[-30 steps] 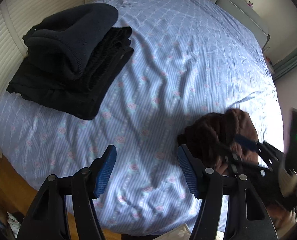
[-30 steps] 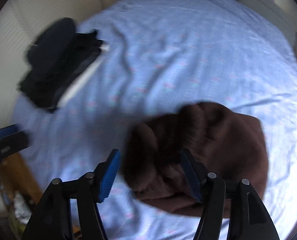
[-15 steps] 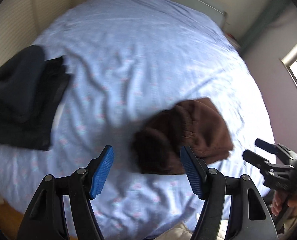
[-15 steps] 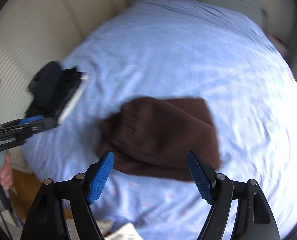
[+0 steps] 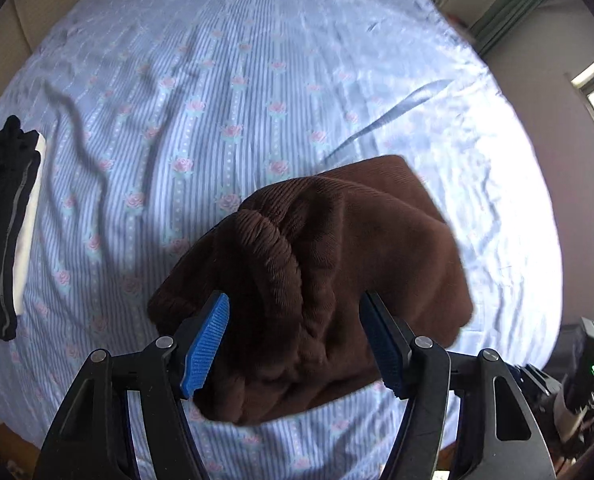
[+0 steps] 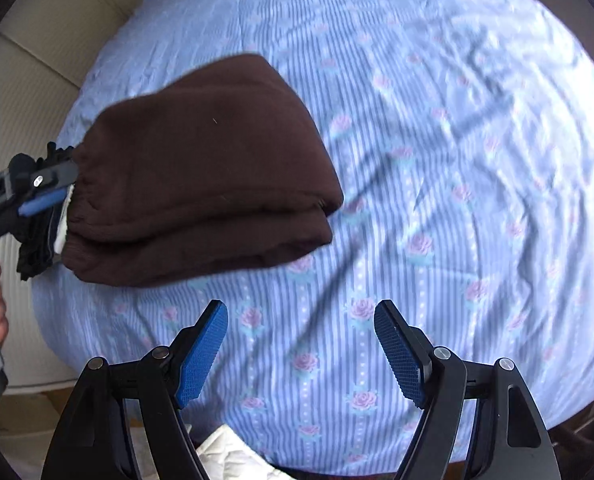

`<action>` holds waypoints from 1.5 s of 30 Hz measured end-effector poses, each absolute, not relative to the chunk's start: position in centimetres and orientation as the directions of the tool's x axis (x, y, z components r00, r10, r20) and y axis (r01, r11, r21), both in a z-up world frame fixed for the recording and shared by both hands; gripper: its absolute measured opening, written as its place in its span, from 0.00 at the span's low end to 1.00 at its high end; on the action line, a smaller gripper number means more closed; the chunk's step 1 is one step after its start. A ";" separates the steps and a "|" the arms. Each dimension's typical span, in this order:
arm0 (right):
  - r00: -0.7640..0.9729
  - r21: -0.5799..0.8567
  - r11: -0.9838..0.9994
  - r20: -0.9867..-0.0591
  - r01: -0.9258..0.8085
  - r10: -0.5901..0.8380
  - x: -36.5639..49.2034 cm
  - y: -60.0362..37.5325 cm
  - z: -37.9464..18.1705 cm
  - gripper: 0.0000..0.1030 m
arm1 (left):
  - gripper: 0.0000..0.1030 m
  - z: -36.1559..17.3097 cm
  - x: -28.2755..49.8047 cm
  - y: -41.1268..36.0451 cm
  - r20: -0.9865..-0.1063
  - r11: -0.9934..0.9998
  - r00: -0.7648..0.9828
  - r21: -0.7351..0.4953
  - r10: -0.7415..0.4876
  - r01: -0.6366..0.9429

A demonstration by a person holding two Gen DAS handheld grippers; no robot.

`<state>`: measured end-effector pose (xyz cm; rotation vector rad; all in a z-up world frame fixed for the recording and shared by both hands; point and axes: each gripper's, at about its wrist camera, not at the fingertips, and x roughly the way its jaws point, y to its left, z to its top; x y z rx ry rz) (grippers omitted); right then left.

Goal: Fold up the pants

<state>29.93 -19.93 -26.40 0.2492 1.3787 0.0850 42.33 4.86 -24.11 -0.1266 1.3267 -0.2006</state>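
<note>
The brown corduroy pants (image 5: 337,272) lie folded in a thick bundle on the blue striped bed sheet (image 5: 257,80). My left gripper (image 5: 301,344) is open, its blue pads either side of the bundle's bunched near end. In the right wrist view the pants (image 6: 201,176) lie at the left, and the left gripper (image 6: 45,190) shows at their left end. My right gripper (image 6: 301,354) is open and empty over bare sheet (image 6: 457,160), to the right of the bundle and apart from it.
A stack of folded black clothes (image 5: 5,232) sits at the bed's left edge. The right gripper's body (image 5: 577,384) shows at the lower right of the left wrist view. A cream quilted cloth (image 6: 233,460) lies at the bed's near edge. A beige wall (image 6: 25,80) stands left.
My left gripper has swung right from the black stack and closed in on the brown pants. My right gripper has let go of them and drawn back to the right.
</note>
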 end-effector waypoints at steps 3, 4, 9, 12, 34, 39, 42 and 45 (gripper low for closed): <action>0.180 0.246 0.966 -0.957 0.081 0.229 30.3 -20.3 -27.7 0.74 | 0.53 -25.8 43.2 4.4 -0.969 0.988 0.190 -0.154 -0.156 0.026; 0.173 0.252 0.965 -0.956 0.078 0.235 30.6 -20.4 -28.1 0.74 | 0.39 -26.1 43.5 4.5 -0.974 0.990 0.179 -0.142 -0.141 0.009; 0.148 0.235 0.971 -0.962 0.035 0.228 32.8 -20.2 -29.7 0.74 | 0.23 -22.5 42.2 6.5 -0.930 0.942 0.222 -0.321 -0.293 -0.098; 0.161 0.221 0.975 -0.963 0.007 0.217 34.4 -19.9 -29.7 0.74 | 0.23 -19.8 40.4 7.7 -0.912 0.933 0.272 -0.346 -0.308 -0.103; 0.214 0.089 0.964 -0.966 -0.249 0.145 35.6 -14.3 -25.9 0.74 | 0.74 -30.7 34.9 15.1 -0.947 0.863 0.096 -0.320 -0.307 -0.392; 0.201 0.059 0.967 -0.973 -0.247 0.111 35.6 -14.4 -26.4 0.74 | 0.79 -33.5 34.3 15.6 -0.905 0.790 0.095 -0.409 -0.414 -0.457; 0.194 0.046 0.971 -0.977 -0.236 0.093 35.9 -14.4 -26.6 0.74 | 0.79 -35.3 34.1 15.4 -0.863 0.727 0.081 -0.467 -0.498 -0.504; 0.191 0.034 0.973 -0.978 -0.230 0.079 36.1 -14.4 -26.8 0.74 | 0.70 -35.9 33.9 15.7 -0.825 0.670 0.112 -0.521 -0.553 -0.529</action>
